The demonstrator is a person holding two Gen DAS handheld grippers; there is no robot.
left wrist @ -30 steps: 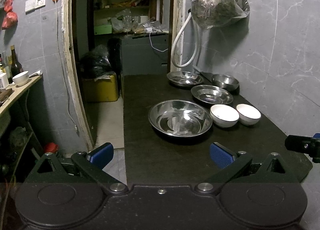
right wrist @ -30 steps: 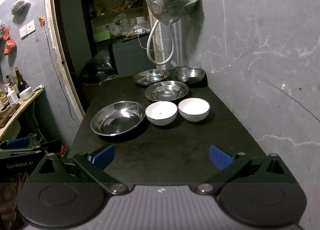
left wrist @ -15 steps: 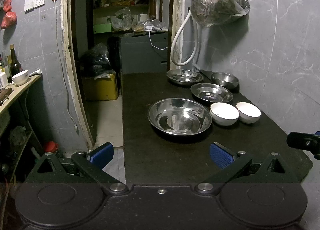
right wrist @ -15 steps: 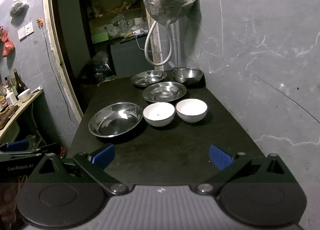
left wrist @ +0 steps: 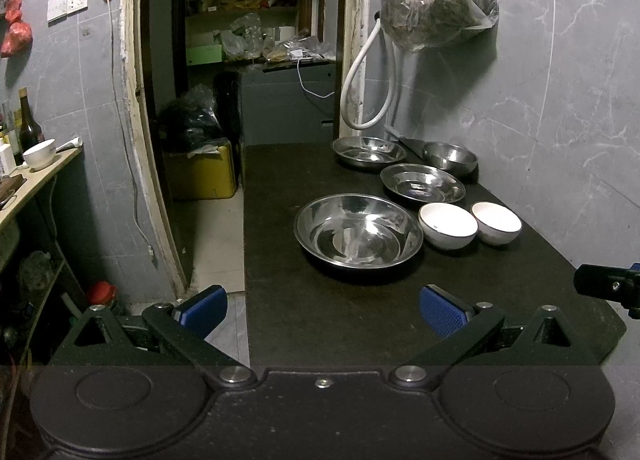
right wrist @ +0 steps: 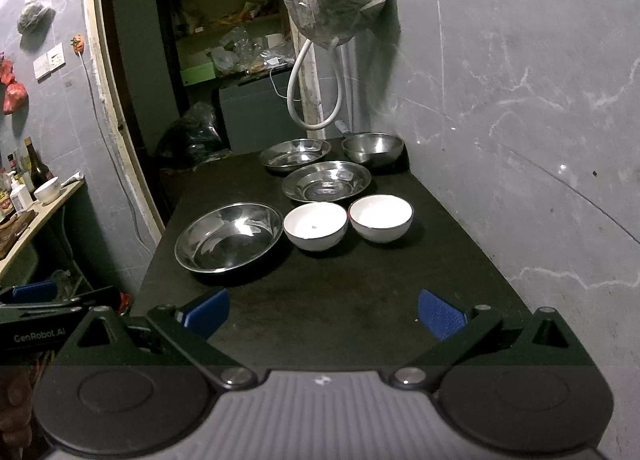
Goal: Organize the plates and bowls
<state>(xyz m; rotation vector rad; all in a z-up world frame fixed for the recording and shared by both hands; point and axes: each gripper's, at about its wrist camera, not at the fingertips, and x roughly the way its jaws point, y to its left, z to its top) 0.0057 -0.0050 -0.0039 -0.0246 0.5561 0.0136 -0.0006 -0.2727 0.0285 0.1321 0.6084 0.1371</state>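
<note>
both hand-held grippers level over near table (left wrist: 360, 324) edge, jaws wide apart, empty.

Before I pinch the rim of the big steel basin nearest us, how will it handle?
The wide shiny steel basin looks thin-walled, so probably light and stiff. Its polished, flared rim may slip between the fingers. Gripped at one edge it will likely tilt, and it sits close to the nearer white ceramic bowl, so it could knock it.
</note>
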